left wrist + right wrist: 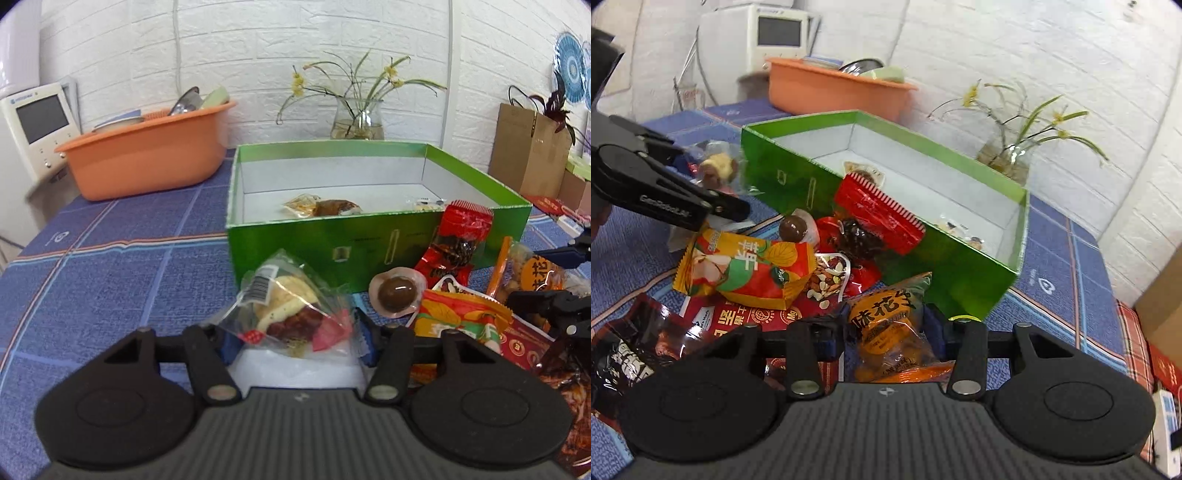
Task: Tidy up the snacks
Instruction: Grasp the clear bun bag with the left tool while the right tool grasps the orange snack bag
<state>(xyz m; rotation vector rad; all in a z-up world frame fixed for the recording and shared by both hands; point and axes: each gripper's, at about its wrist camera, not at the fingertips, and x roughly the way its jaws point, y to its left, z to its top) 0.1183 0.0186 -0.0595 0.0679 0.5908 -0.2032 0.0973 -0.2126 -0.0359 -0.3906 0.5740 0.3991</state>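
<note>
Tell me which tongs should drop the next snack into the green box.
Left, probably. The left tongs already straddle the clear-wrapped pastry, directly facing the green box. The right tongs straddle the orange peanut pack, nearer the box corner.

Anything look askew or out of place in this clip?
One oddity: the red snack packet leans tilted against the green box's outside front wall, its top poking above the rim, rather than inside. Otherwise nothing looks spilled or damaged.
</note>
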